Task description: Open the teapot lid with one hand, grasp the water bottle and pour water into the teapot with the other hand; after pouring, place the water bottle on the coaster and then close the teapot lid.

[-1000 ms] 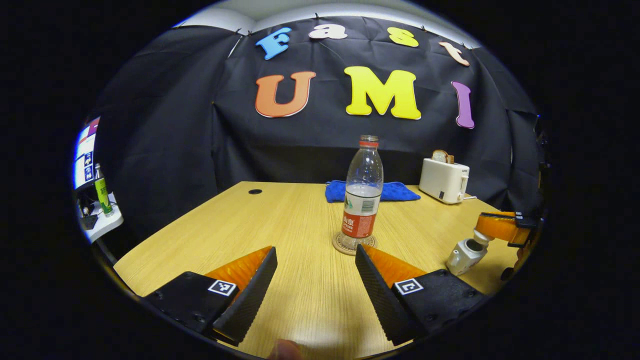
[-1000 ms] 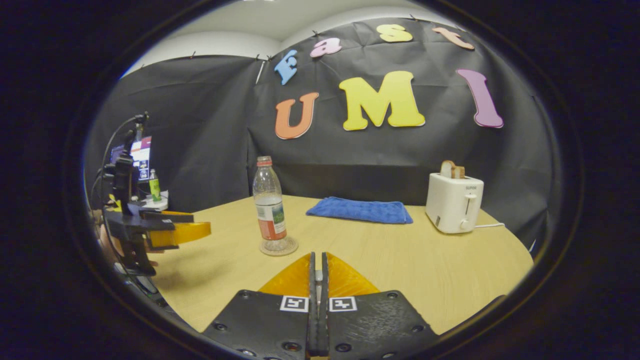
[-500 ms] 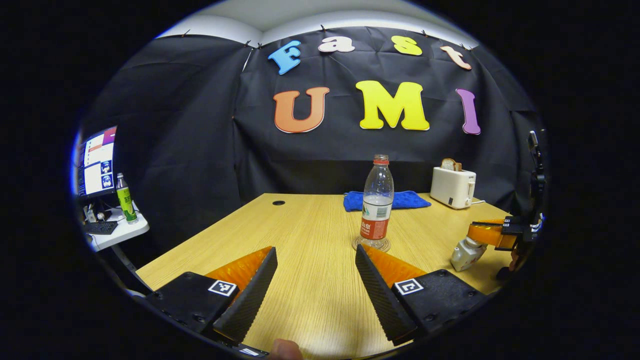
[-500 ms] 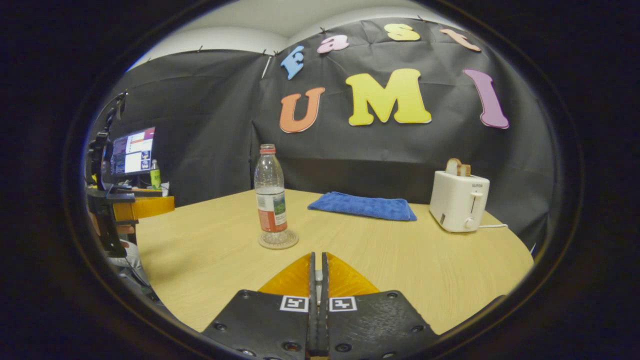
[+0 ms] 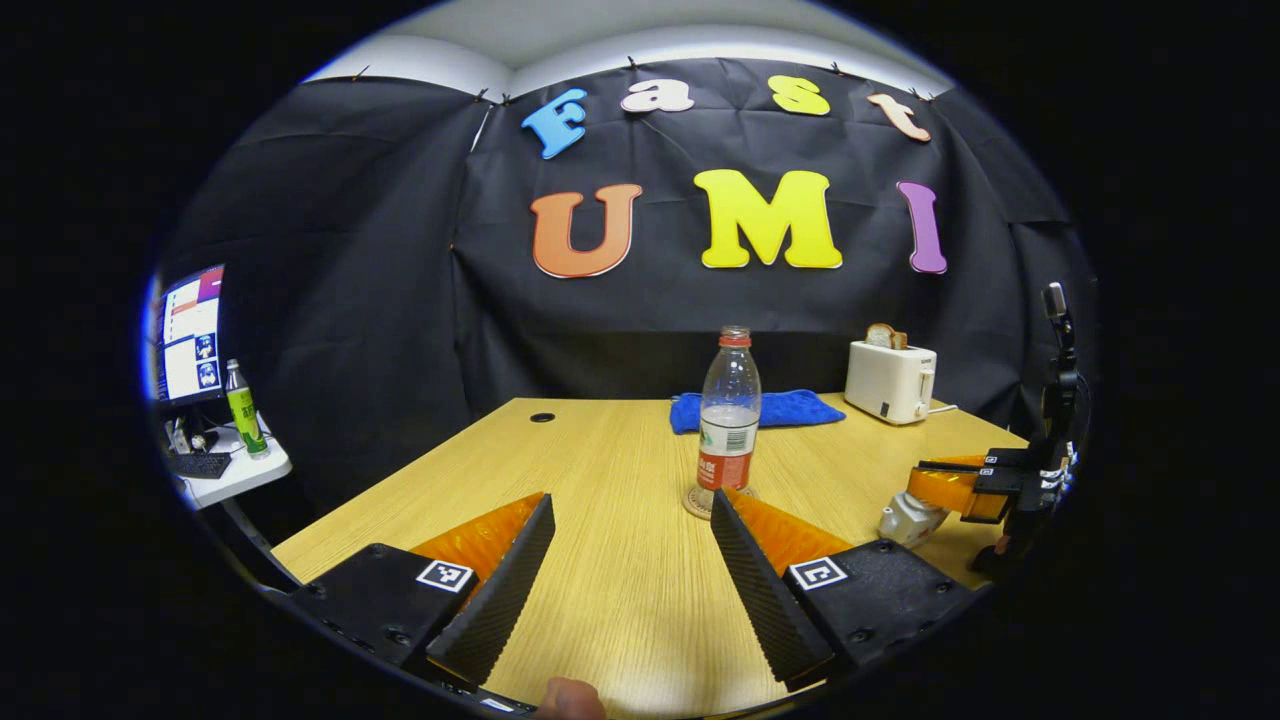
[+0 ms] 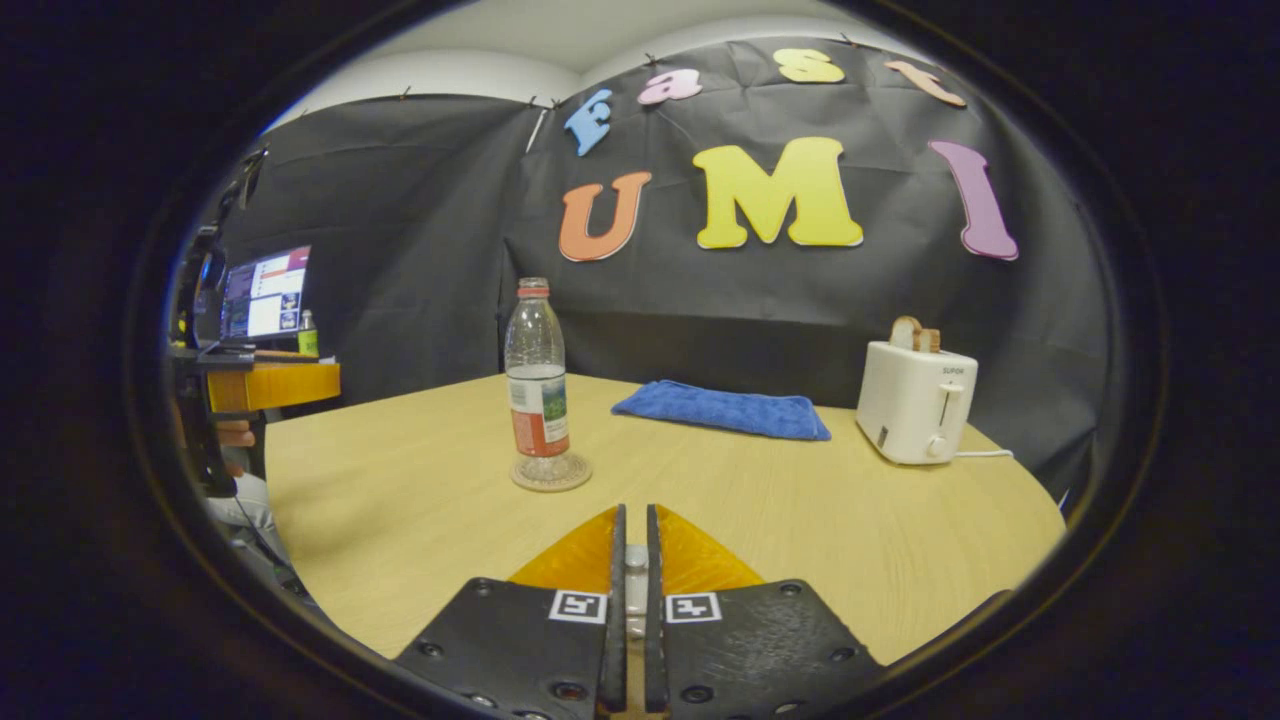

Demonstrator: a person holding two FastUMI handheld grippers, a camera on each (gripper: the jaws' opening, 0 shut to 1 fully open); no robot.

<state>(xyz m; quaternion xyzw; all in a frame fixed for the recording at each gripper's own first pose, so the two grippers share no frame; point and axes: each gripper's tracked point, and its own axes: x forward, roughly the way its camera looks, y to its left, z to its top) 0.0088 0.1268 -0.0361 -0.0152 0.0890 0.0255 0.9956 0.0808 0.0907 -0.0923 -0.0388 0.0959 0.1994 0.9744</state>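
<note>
The right gripper (image 6: 630, 560), nipped on the teapot (image 5: 905, 518) lid knob, has loosened slightly, while the wide-open left gripper (image 5: 632, 560) has backed away from the water bottle (image 5: 727, 420) ahead on its coaster (image 5: 700, 503)

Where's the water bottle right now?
The water bottle stands upright on the coaster mid-table, in front of the blue cloth, just beyond the open left gripper.

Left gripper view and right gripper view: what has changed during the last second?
The left gripper drew back from the water bottle, open throughout. The right gripper parted its fingers slightly around the knob of the teapot lid. The bottle stayed upright on its coaster; towel and toaster did not move.
</note>
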